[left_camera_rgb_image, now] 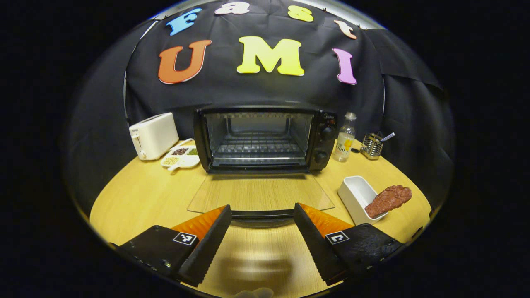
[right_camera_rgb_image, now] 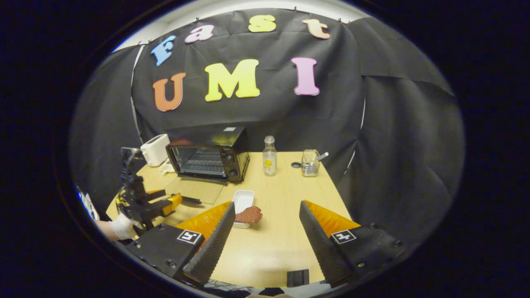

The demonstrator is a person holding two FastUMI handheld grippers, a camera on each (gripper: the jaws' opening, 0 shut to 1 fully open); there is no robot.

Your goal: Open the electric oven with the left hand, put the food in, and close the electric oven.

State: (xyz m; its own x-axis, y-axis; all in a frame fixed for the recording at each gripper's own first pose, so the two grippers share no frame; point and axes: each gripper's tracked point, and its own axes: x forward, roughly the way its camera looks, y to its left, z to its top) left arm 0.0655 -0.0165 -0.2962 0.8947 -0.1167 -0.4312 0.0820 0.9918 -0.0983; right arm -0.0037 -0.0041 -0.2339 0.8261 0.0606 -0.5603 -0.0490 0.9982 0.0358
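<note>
On table: oven (left_camera_rgb_image: pixel 265 138) door down | both claws agape, empty | meat (left_camera_rgb_image: pixel 388 200) possibly overhanging dish (left_camera_rgb_image: pixel 357 194)

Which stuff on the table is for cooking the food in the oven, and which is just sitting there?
For the job: oven, its open door, meat, white dish.
Just lying about: toaster, snack plate, bottle, utensil holder.

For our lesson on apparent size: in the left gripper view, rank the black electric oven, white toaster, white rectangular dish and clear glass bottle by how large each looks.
1. Black electric oven, clearly largest.
2. White toaster and white rectangular dish: alike, and the dish sits nearer the camera, so unranked.
3. Clear glass bottle, smallest.
</note>
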